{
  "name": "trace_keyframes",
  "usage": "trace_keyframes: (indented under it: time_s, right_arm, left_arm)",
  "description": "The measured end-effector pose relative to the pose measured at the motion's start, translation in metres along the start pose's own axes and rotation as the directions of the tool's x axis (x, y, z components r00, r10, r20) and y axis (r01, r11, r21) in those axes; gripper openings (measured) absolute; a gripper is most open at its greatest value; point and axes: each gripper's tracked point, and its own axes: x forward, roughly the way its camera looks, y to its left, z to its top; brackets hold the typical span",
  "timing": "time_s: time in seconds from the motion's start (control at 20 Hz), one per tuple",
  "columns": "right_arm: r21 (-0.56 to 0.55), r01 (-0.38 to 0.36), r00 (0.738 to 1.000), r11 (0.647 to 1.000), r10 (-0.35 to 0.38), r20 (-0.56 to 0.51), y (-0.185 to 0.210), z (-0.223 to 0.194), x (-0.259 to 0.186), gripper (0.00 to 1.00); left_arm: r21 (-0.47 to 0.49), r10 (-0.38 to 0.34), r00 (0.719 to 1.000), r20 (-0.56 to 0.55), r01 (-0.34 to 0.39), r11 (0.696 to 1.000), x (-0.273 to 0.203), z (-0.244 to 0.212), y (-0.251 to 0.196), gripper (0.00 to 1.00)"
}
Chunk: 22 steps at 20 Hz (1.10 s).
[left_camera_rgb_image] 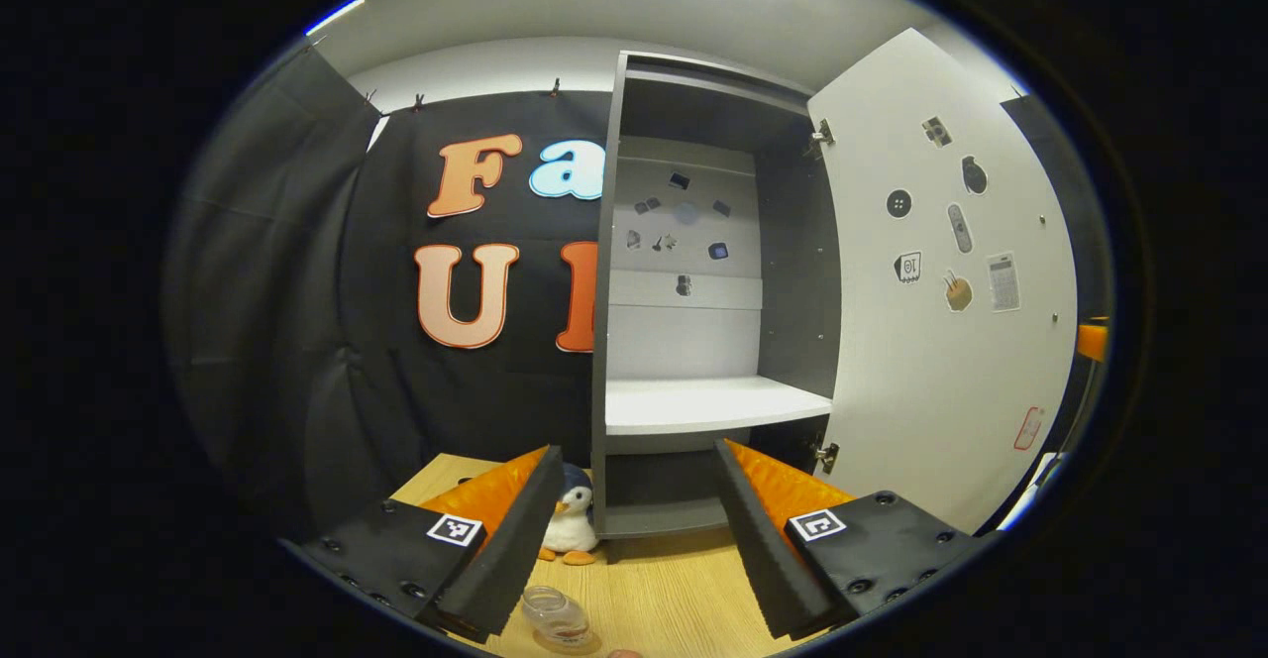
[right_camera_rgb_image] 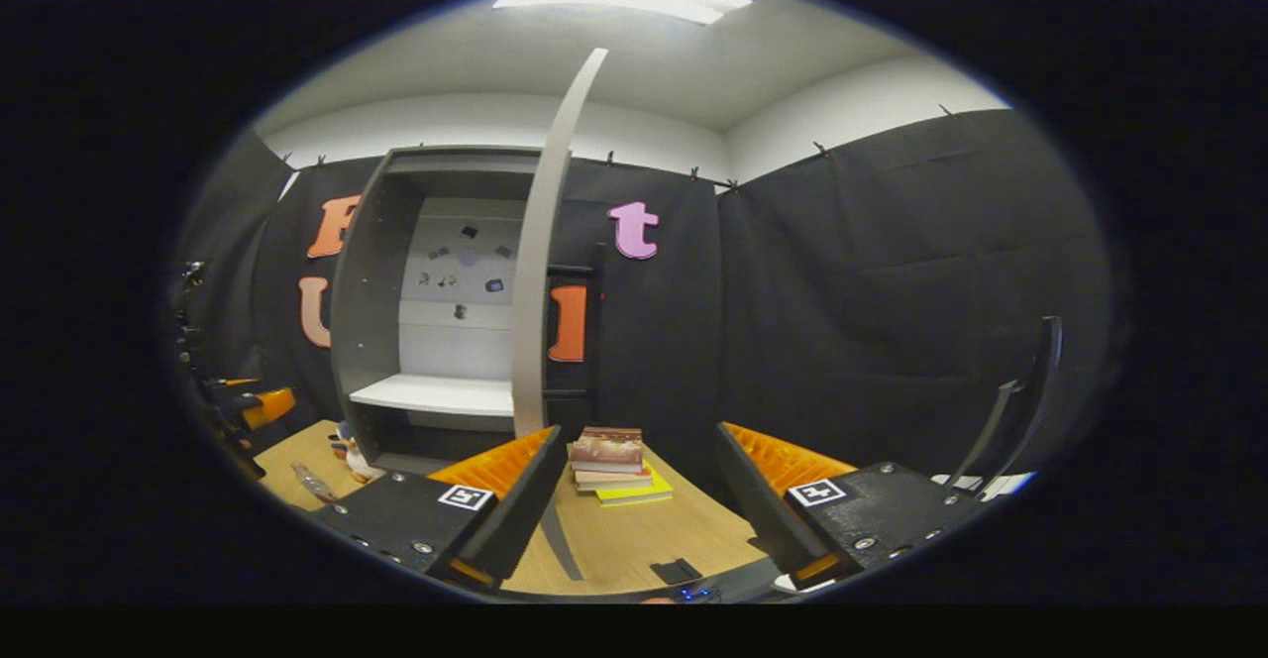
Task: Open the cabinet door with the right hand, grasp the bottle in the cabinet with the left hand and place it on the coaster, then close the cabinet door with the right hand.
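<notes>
The grey cabinet (left_camera_rgb_image: 693,242) stands open, and its white door (left_camera_rgb_image: 941,291) is swung out to the right. Its white shelf (left_camera_rgb_image: 713,402) is bare. A small clear bottle (left_camera_rgb_image: 557,616) stands upright on the wooden table, just below my left gripper (left_camera_rgb_image: 636,452). That gripper is open with nothing between its fingers. A brownish disc, perhaps the coaster (left_camera_rgb_image: 575,644), shows under the bottle. In the right gripper view the door (right_camera_rgb_image: 540,272) is edge-on, beyond my open, empty right gripper (right_camera_rgb_image: 636,432). The bottle (right_camera_rgb_image: 314,483) is at the far left there.
A penguin toy (left_camera_rgb_image: 573,529) sits at the cabinet's left foot. A stack of books (right_camera_rgb_image: 609,460) lies on the table (right_camera_rgb_image: 634,539) right of the door. A small black object (right_camera_rgb_image: 677,571) is near the front edge. A dark chair back (right_camera_rgb_image: 1025,410) stands at the right.
</notes>
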Motion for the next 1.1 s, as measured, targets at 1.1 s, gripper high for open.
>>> trace_keyframes:
  time_s: [1.1]
  right_arm:
    - [0.073,-0.448,0.894,0.891,0.448,0.010,0.169,0.021,0.016,0.83]
  left_arm:
    - [-0.055,0.106,0.994,-0.024,-0.107,0.993,0.002,-0.005,0.068,0.96]
